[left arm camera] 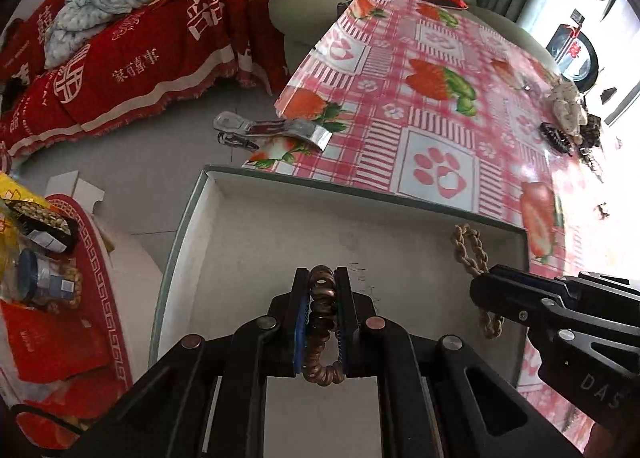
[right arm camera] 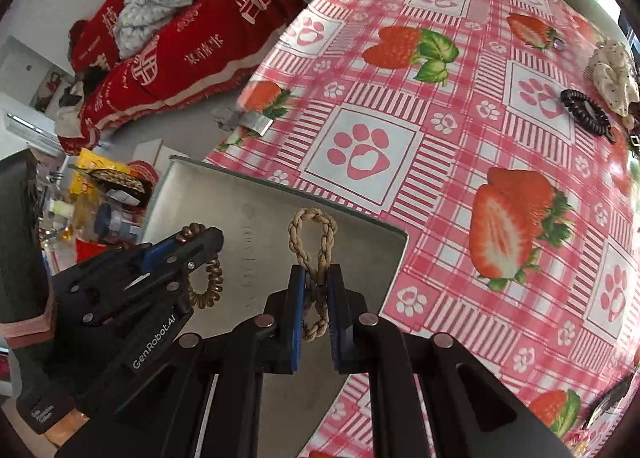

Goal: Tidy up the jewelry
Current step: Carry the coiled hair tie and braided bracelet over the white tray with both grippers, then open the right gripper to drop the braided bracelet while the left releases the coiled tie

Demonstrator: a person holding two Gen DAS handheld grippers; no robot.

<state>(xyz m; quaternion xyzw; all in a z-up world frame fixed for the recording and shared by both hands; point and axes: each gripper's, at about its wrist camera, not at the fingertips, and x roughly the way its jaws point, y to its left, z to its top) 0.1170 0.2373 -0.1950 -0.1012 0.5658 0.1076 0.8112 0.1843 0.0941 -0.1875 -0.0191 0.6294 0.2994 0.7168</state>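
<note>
My left gripper [left arm camera: 322, 322] was clenched on a brown, coiled spiral hair tie [left arm camera: 320, 322], the loop pinched flat between the blue pads and poking out above and below them. My right gripper [right arm camera: 316, 298] was clamped on a beige braided cord loop [right arm camera: 314, 242], most of which stuck out past the fingertips. Both grippers pointed steeply down over a shallow white rectangular box lid with a green edge [left arm camera: 248, 226], which sat at the near corner of the table [right arm camera: 460, 138] on its pink checked tablecloth printed with strawberries and paw prints. In each wrist view the other gripper showed at the side, just beside mine, both above the tray's bare floor. Well apart, near the far right edge of the cloth, lay a dark spiral hair tie [right arm camera: 586, 112] beside a cream dotted fabric scrunchie [right arm camera: 614, 76]. A red patterned blanket [left arm camera: 140, 38] covered the sofa beyond the table.
</note>
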